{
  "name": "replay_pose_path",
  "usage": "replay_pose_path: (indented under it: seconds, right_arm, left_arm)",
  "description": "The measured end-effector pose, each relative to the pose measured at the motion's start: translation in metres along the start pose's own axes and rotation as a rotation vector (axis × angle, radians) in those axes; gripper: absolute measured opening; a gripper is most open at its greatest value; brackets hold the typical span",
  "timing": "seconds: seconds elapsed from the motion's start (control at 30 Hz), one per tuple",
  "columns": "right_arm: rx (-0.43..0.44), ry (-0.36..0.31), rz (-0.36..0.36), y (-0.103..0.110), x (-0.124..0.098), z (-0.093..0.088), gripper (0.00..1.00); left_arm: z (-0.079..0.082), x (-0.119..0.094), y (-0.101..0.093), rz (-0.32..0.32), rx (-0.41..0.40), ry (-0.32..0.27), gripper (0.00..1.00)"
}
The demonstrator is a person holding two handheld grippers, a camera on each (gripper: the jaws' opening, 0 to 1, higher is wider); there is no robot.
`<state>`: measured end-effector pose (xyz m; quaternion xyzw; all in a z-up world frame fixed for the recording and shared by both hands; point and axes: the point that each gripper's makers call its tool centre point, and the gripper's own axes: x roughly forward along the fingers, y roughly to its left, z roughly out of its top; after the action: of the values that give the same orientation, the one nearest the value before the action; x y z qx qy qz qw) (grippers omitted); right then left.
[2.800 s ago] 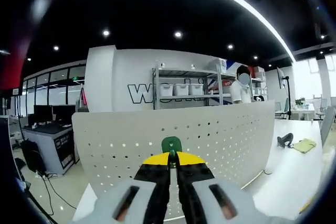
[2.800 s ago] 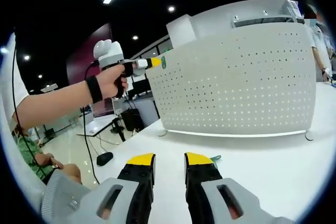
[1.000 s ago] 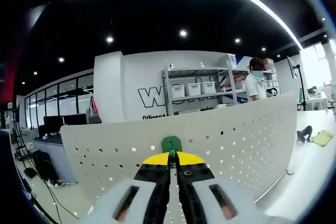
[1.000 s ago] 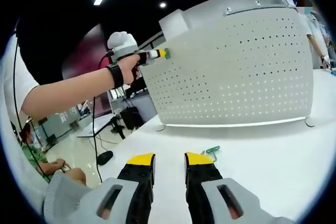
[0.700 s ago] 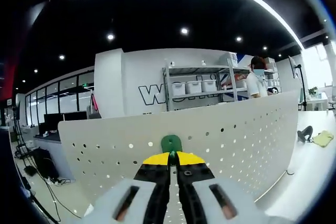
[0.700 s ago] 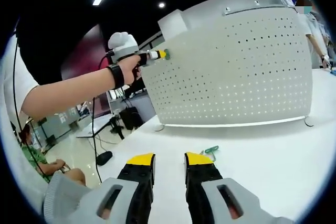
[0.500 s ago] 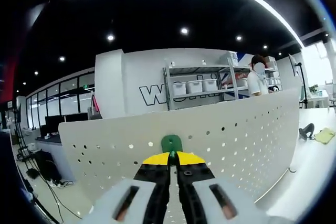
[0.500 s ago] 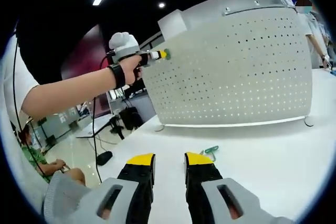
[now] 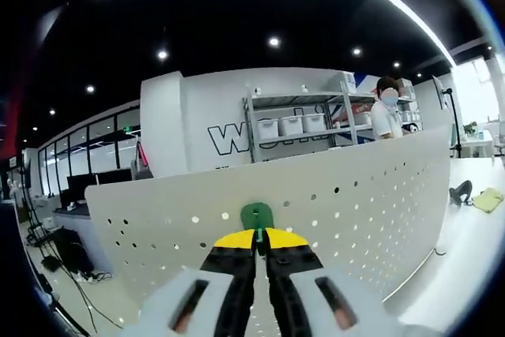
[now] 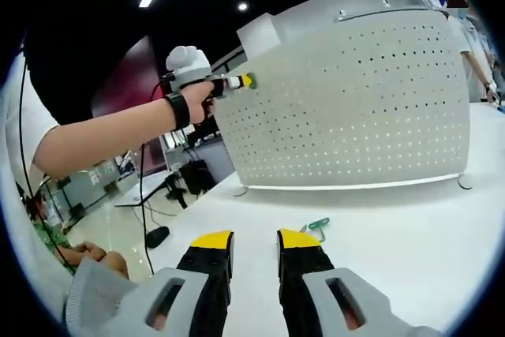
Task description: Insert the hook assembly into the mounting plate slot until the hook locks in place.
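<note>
Left gripper [image 9: 257, 236]: jaws pinched together on the green hook [image 9: 256, 215], whose rounded head sticks out just past the yellow tips. Hook sits right at the upper rows of the white perforated mounting plate [image 9: 347, 203]; can't tell if it is touching or already in a hole. In the right gripper view the left gripper [image 10: 233, 82] is held up by the person's hand [image 10: 195, 97], its tip at the plate's top left corner region, green hook [image 10: 251, 80] at the plate face.

Right gripper [image 10: 252, 244]: jaws parted, holding nothing, low over the white table [image 10: 410, 234]. A second small green hook [image 10: 316, 226] lies on the table just ahead of it, in front of the plate [image 10: 355, 100].

Judged step: aligning and pushing the hook in; lock not confirmed.

Risks:
- Hook is near the plate's edge, so it may miss the holes and skid off the face.
- Plate stands free and unbraced, so a hard push could tip or slide it.
- Hook could twist in the narrow pinch.
</note>
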<state>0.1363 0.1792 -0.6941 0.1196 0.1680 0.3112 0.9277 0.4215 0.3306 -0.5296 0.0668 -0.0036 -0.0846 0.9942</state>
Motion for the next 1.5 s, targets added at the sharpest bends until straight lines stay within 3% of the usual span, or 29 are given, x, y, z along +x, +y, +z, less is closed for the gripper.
replay_pose_path:
  seconds: [0.5,0.83,0.9,1.27,1.37,1.43,1.5]
  right_arm:
    - [-0.004,-0.009,-0.023,-0.005,-0.002,0.001,0.19]
    - [0.003,-0.003,-0.012,-0.002,0.000,0.001,0.19]
    - [-0.003,-0.004,-0.011,-0.002,-0.001,0.001,0.19]
    - [0.008,0.000,-0.013,-0.003,-0.001,0.000,0.19]
    - [0.004,0.002,-0.009,-0.002,0.000,0.000,0.19]
    - [0.003,0.002,-0.005,-0.001,0.000,0.000,0.19]
    - [0.000,0.004,-0.006,-0.001,0.000,-0.001,0.19]
  left_arm:
    - [-0.001,0.004,-0.003,0.001,-0.033,0.024,0.04]
    - [-0.001,0.004,0.002,0.046,-0.164,0.041,0.04]
    - [0.001,0.004,0.003,0.057,-0.221,0.042,0.04]
    - [0.000,0.008,0.003,0.057,-0.193,0.054,0.05]
    - [0.000,0.007,-0.001,0.039,-0.195,0.056,0.11]
    - [0.004,0.007,-0.001,0.048,-0.126,0.031,0.11]
    - [0.003,0.005,-0.002,0.039,-0.160,0.041,0.11]
